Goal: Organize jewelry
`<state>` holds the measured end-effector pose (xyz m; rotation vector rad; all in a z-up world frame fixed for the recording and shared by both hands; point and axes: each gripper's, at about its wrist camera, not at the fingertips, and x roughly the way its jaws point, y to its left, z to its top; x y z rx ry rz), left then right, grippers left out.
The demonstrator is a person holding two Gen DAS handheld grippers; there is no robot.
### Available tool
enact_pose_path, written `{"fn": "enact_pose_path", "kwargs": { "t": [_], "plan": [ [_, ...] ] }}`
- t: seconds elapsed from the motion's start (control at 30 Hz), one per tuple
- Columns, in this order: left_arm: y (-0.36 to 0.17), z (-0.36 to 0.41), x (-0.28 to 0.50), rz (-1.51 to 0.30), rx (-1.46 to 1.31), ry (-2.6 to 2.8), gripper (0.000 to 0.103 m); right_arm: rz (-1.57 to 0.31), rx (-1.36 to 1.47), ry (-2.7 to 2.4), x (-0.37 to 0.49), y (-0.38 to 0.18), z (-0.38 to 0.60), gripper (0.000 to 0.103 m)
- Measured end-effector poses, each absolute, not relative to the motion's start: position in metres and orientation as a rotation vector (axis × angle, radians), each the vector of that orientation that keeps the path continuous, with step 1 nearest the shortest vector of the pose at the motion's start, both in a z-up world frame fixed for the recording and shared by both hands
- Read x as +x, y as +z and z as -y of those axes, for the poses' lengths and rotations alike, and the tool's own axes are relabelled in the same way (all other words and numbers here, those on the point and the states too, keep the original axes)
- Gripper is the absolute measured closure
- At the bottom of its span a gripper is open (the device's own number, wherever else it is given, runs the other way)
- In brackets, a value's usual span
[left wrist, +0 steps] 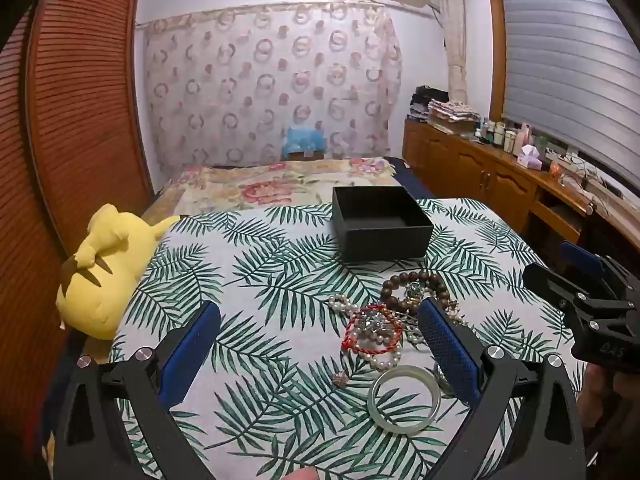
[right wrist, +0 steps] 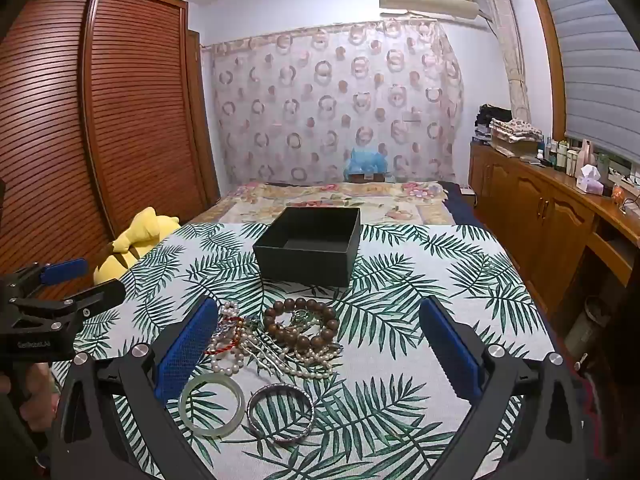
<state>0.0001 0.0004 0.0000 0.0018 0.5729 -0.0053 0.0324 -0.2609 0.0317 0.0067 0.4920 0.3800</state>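
Note:
An open black box (left wrist: 382, 228) (right wrist: 310, 246) stands on the palm-leaf cloth (left wrist: 248, 272) (right wrist: 400, 312). In front of it lies a jewelry pile: a brown wooden bead bracelet (left wrist: 416, 284) (right wrist: 302, 322), pearl strands (left wrist: 378, 356) (right wrist: 308, 358), a red cord bracelet (left wrist: 370, 330) (right wrist: 224, 336), a pale jade bangle (left wrist: 404, 400) (right wrist: 212, 404) and a silver bangle (right wrist: 280, 412). My left gripper (left wrist: 320, 316) is open and empty, hovering over the pile's left part. My right gripper (right wrist: 320, 316) is open and empty above the pile.
A yellow plush toy (left wrist: 100, 272) (right wrist: 136, 240) lies at the cloth's left edge. A floral bedspread (left wrist: 280, 184) extends behind the box. A wooden wardrobe (right wrist: 100, 120) stands on the left, a low cabinet with bottles (left wrist: 500, 160) on the right.

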Motion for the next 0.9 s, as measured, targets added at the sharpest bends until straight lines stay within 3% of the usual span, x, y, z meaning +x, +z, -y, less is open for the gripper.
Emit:
{"fn": "enact_pose_path", "kwargs": {
  "t": [0.9],
  "plan": [
    [0.0001, -0.0004, 0.0, -0.57, 0.001, -0.006, 0.008, -0.491, 0.019, 0.381, 0.0314, 0.0325, 0.2618, 0.002]
  ]
}}
